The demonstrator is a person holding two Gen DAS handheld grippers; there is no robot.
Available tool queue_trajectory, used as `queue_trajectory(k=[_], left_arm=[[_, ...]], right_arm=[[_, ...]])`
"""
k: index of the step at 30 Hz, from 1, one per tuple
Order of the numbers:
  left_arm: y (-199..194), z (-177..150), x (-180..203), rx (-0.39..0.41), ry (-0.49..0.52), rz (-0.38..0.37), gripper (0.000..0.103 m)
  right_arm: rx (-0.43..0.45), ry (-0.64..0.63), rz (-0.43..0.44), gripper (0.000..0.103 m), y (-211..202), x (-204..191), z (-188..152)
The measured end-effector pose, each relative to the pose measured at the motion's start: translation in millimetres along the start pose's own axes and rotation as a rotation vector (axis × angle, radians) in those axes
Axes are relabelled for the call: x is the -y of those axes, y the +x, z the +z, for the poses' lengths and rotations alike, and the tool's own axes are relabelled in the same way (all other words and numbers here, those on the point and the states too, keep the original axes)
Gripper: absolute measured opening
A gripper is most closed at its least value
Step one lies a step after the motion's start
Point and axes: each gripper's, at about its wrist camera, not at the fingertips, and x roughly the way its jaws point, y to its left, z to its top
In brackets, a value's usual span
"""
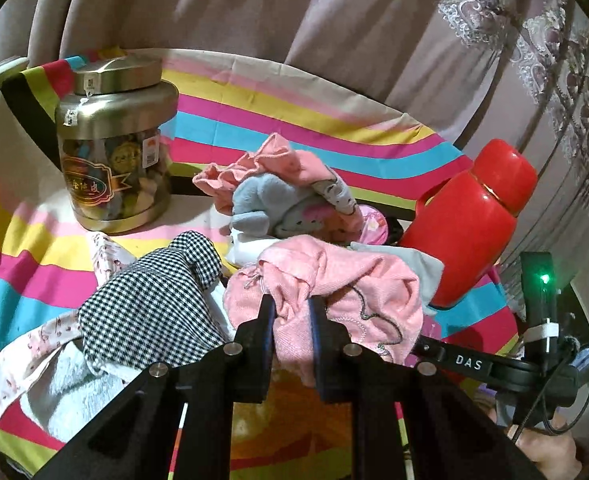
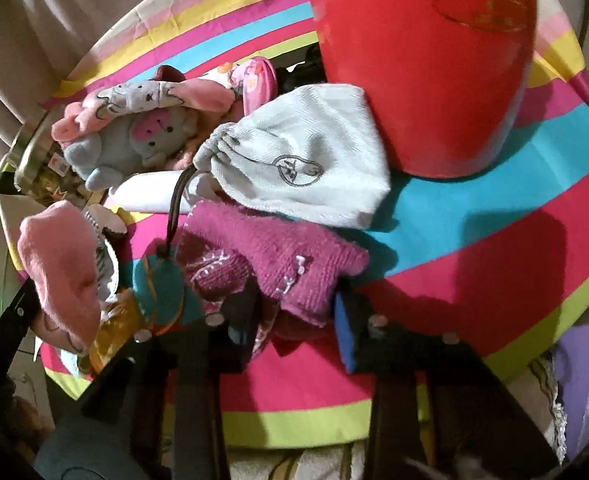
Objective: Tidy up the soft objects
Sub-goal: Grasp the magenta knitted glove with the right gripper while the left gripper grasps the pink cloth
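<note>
A heap of soft things lies on a round table under a striped cloth. My left gripper is shut on a pink cloth pouch, pinching its near fold; the same pouch shows raised at the left of the right wrist view. My right gripper points down at a magenta knit piece. Its blurred fingers stand on either side of the knit's near edge and press on it. Behind lie a white drawstring pouch, a grey plush toy and a black-and-white checked piece.
A tall red flask stands at the right of the heap, very close above my right gripper. A jar with a gold lid stands at the back left. Curtains hang behind the table. The other tool's handle crosses low right.
</note>
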Motion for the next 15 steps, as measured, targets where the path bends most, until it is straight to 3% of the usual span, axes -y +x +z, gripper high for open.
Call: queue_trajectory(k=[15], left_arm=[[-22.8, -5.7, 33.4, 0.020, 0.020, -0.019, 0.017]], right_arm=[[0.106, -0.046, 0.041, 0.033, -62.3, 33.2, -25.1]])
